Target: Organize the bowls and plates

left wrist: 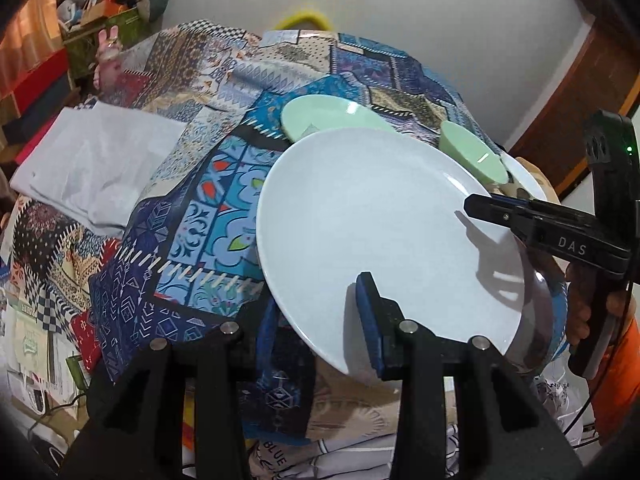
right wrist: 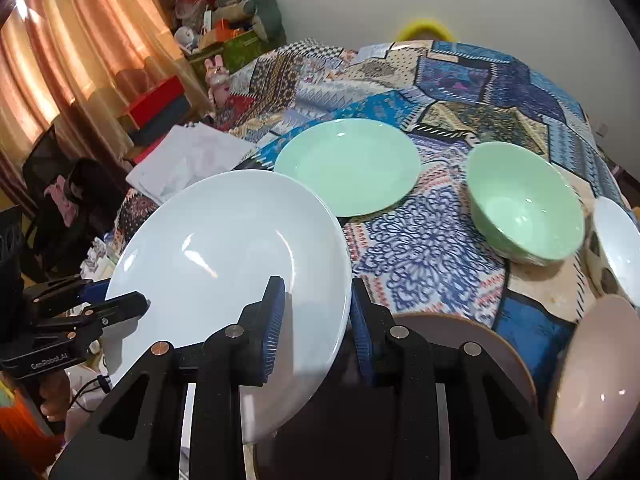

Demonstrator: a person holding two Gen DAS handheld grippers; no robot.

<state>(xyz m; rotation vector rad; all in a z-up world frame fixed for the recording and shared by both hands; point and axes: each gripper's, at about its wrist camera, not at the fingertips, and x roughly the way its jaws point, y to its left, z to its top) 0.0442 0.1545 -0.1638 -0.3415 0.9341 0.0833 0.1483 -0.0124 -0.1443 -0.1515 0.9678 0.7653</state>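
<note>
White plate (right wrist: pixel 228 248) is up off the quilt (right wrist: pixel 424 240), pinched at opposite rims by left gripper (left wrist: pixel 320 312) and right gripper (right wrist: pixel 316 308). Green plate (right wrist: pixel 348 164), green bowl (right wrist: pixel 524 216) and other dishes lie scattered, so sorting looks barely begun.

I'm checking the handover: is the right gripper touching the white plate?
Touching. In the left wrist view the right gripper clamps the white plate at its rim, its upper finger lying on the plate's face.
</note>
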